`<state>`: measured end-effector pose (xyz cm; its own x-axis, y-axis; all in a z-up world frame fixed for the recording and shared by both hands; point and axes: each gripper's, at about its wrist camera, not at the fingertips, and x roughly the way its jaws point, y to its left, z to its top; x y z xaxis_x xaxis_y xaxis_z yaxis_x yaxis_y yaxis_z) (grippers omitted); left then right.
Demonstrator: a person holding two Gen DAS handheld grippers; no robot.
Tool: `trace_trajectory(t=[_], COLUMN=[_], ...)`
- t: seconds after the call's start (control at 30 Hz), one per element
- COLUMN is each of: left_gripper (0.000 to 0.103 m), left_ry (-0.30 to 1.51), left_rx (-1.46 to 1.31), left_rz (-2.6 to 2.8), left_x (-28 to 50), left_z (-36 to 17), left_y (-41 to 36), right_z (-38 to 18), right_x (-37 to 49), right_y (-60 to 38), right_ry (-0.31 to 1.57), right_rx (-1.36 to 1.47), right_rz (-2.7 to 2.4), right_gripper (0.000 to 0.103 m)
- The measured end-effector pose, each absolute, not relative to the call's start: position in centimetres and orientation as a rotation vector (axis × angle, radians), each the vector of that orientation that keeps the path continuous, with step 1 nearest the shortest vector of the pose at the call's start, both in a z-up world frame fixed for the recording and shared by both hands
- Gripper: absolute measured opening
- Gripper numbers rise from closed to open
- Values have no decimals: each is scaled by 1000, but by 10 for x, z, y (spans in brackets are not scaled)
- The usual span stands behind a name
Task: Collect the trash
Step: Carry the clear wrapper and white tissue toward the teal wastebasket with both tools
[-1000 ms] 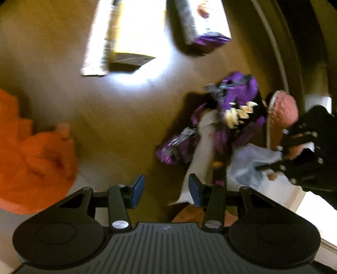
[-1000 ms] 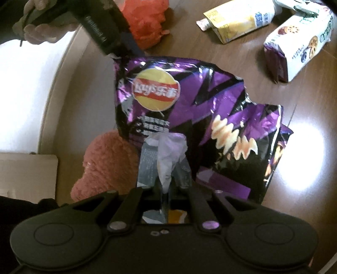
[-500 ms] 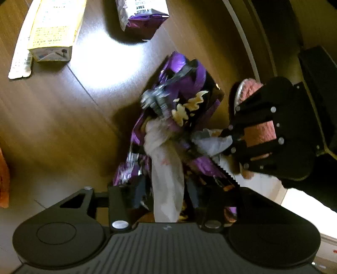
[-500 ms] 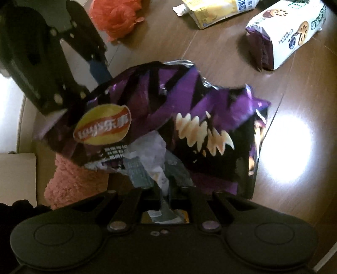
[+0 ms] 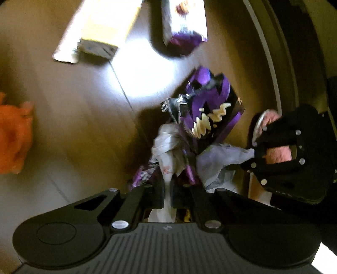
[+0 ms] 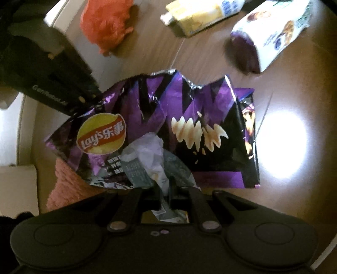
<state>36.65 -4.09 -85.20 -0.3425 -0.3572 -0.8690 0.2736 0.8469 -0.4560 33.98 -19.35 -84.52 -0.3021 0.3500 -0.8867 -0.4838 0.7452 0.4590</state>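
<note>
Looks like a home, prob. a living rm: dark wood-plank floor (image 6: 210, 69) w/ a pale curved rug or mat edge (image 5: 271, 69). Fuzzy pink slipper (image 6: 63, 185) on it, plus snack wrappers lying about, e.g. yellow packet (image 6: 200, 16), cookie bag (image 6: 273, 35), orange plastic bag (image 6: 105, 23).

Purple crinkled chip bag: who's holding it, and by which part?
Both. Left gripper jaws are shut on the purple crinkled chip bag's white torn inner edge; right gripper jaws are shut on its crumpled open end.
</note>
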Motion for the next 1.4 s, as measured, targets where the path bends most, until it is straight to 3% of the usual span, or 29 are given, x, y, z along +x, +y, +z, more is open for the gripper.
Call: trace_trajectory(t=[0.33, 0.47, 1.1, 1.4], left_gripper=[4, 4, 4, 5], left_ry=[1661, 1575, 1095, 969], left_rx=[-172, -197, -111, -96], left_rz=[-442, -398, -355, -321], left_x=[393, 405, 466, 519], left_z=[-733, -658, -275, -160], left_y=[-6, 2, -29, -50], right_z=[-749, -688, -297, -158], right_x=[365, 382, 483, 548], right_y=[-208, -211, -241, -252], right_ry=[1547, 1481, 1068, 864], right_rx=[-16, 17, 88, 76], right_rz=[749, 713, 592, 558], right_gripper=[3, 3, 3, 3])
